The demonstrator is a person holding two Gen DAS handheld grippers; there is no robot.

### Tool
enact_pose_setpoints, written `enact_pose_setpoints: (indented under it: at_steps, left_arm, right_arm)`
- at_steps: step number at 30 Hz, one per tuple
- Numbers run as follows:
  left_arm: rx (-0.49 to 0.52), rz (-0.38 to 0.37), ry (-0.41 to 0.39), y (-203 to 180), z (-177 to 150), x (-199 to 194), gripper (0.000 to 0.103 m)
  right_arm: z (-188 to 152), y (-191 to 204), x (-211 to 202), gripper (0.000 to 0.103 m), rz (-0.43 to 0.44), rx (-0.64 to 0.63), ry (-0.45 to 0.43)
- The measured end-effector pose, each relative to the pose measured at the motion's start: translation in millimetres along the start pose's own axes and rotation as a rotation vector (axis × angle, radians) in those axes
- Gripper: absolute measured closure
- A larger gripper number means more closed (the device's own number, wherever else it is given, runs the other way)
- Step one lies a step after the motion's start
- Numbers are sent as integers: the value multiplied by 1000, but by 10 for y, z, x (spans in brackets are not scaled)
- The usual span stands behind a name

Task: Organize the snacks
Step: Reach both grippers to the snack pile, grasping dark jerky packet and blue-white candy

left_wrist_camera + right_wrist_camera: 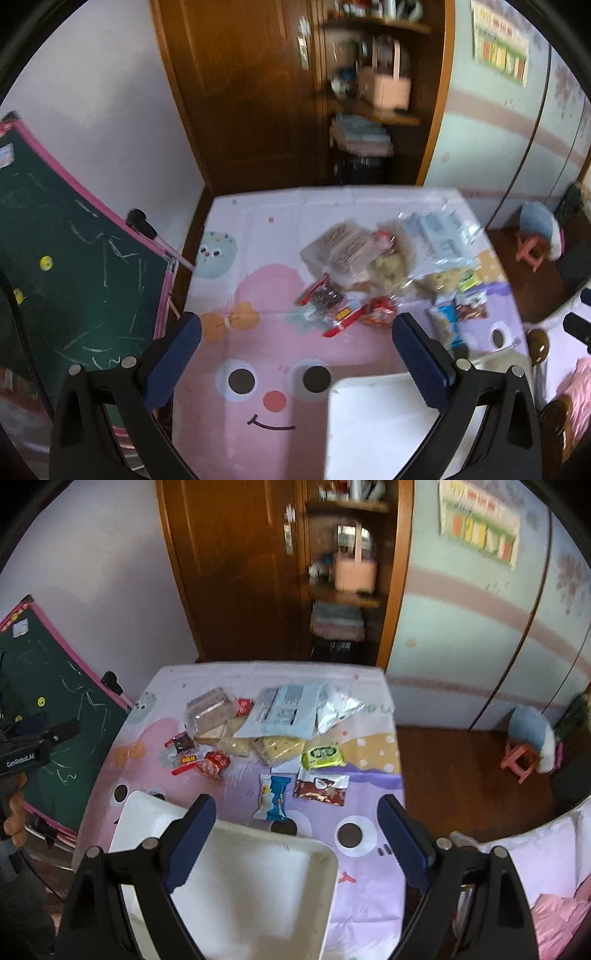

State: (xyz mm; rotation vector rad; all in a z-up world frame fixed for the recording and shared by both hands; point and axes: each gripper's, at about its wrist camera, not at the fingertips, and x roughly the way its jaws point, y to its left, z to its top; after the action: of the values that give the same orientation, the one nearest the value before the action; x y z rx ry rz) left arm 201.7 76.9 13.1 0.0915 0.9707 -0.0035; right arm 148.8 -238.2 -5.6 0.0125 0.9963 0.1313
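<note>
A pile of snack packets (pixel 373 266) lies on the far half of a table with a pink and purple cartoon cloth (pixel 258 369); it also shows in the right wrist view (pixel 258 731). A white tray (pixel 251 890) sits at the near edge, empty; it also shows in the left wrist view (pixel 380 424). A blue-and-white packet (pixel 272 797), a brown packet (pixel 320 787) and a green packet (pixel 323 757) lie nearest the tray. My left gripper (pixel 295 354) is open and empty above the near table. My right gripper (pixel 297 830) is open and empty over the tray's far edge.
A green chalkboard (pixel 74 277) leans at the table's left. A wooden wardrobe with shelves (pixel 295 92) stands behind the table. A small pink stool (pixel 519 760) stands on the floor to the right. The left hand-held gripper (pixel 33 746) shows at the right wrist view's left edge.
</note>
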Motion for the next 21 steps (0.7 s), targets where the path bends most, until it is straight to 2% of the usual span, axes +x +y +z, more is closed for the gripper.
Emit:
enact_pose_setpoints:
  at_steps: [4,8,12,16,21]
  left_arm:
    - [31,11,82,-27,82,579,0]
    - [3,-21,174,-51,119,1102,0]
    - [-32,-10,247,-121,140,1571,1]
    - [-103,12,306,-126,137,1995,4]
    - [-189,-25,387,-114,93,2368,9]
  right_arm:
    - [71,57,519,17,-11,-9,87]
    - [110,145,1118,25,-7,-2,212]
    - [97,247,1553,29,-10,4,313]
    - [60,349,1892,29,-21,5,388]
    - [20,406,2175,33,-17,24,454]
